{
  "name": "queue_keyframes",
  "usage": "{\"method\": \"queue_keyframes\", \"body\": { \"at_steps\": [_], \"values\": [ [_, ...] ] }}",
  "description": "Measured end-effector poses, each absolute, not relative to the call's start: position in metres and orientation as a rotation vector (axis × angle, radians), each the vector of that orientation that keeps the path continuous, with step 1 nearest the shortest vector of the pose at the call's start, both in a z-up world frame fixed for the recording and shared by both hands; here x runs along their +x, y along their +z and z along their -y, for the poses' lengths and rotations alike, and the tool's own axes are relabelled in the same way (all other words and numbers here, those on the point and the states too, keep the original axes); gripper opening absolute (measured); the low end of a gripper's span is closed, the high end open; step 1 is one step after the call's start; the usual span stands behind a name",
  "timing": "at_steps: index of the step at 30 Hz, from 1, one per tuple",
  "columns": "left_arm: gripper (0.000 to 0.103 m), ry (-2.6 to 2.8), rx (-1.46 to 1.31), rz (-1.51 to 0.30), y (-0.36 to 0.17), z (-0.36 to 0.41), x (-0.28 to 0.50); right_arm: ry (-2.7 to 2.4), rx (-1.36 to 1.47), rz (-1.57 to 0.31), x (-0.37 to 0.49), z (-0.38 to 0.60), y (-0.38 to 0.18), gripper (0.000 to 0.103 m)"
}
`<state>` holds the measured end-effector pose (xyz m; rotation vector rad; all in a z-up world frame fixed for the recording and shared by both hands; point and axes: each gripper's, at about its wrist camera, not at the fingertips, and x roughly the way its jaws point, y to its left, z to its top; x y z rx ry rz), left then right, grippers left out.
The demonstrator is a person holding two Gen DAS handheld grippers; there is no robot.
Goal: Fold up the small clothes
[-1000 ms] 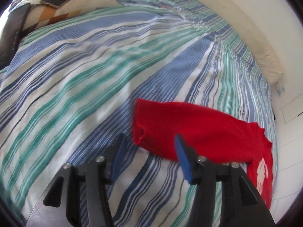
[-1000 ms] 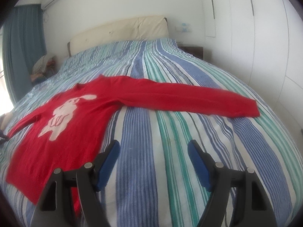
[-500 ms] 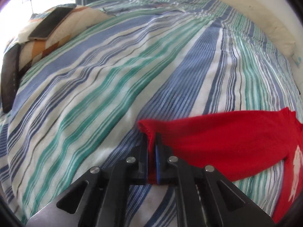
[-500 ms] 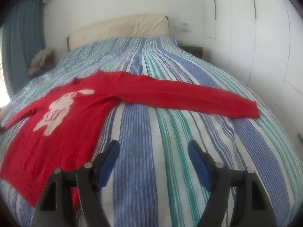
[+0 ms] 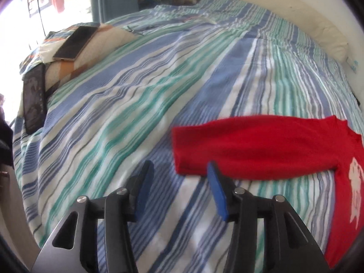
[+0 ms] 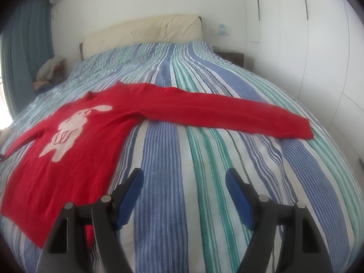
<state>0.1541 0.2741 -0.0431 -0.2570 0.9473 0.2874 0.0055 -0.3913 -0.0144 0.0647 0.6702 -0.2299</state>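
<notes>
Right now, from the left wrist view, the left tongs hang over the striped bed with their blue pads apart and the jaws opening; nothing is pinched between them. The cuff end of the red sweater's sleeve lies flat on the bedcover just beyond the right-hand pad, which overlaps its lower edge in the picture, and the sleeve runs off to the right toward the sweater body with its white print. Farther off at the left, a phone rests on a patterned pillow, and a second dark phone sits at the bed's edge. From the right wrist view, the right tongs are spread wide above bare bedcover, holding nothing. The sweater is laid out face up on the bed, its white rabbit print showing, with one long sleeve stretched toward the right side. A cream headboard stands behind.
</notes>
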Motion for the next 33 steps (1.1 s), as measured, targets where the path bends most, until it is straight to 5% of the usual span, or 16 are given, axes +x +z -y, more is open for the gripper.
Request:
{"method": "queue_keyframes", "body": {
  "at_steps": [5, 15, 16, 18, 19, 20, 31, 33],
  "values": [
    [0.064, -0.106, -0.217, -0.989, -0.033, -0.169, 0.097, -0.113, 0.124, -0.719, 0.004, 0.382, -0.012, 0.074],
    [0.063, -0.413, -0.192, -1.106, -0.074, -0.049, 0.052, 0.106, 0.347, -0.989, -0.033, 0.322, -0.051, 0.071],
    [0.059, -0.422, -0.188, -1.104, -0.073, -0.044, 0.050, 0.125, 0.374, -0.994, -0.034, 0.322, -0.055, 0.062],
    [0.024, -0.468, -0.178, -1.120, -0.074, -0.037, 0.049, 0.159, 0.362, -1.027, -0.030, 0.318, -0.060, 0.035],
    [0.004, -0.485, -0.170, -1.131, -0.075, -0.035, 0.046, 0.161, 0.338, -1.038, -0.028, 0.316, -0.061, 0.008],
    [0.003, -0.470, -0.149, -1.119, -0.074, -0.034, 0.042, 0.169, 0.336, -1.048, -0.028, 0.315, -0.061, 0.004],
    [0.007, -0.388, -0.062, -1.056, -0.081, -0.032, 0.027, 0.035, 0.183, -1.057, -0.035, 0.304, -0.069, 0.003],
    [0.027, -0.374, -0.075, -1.048, -0.071, -0.036, 0.023, 0.036, 0.189, -1.023, -0.040, 0.304, -0.065, 0.007]
  ]
}}
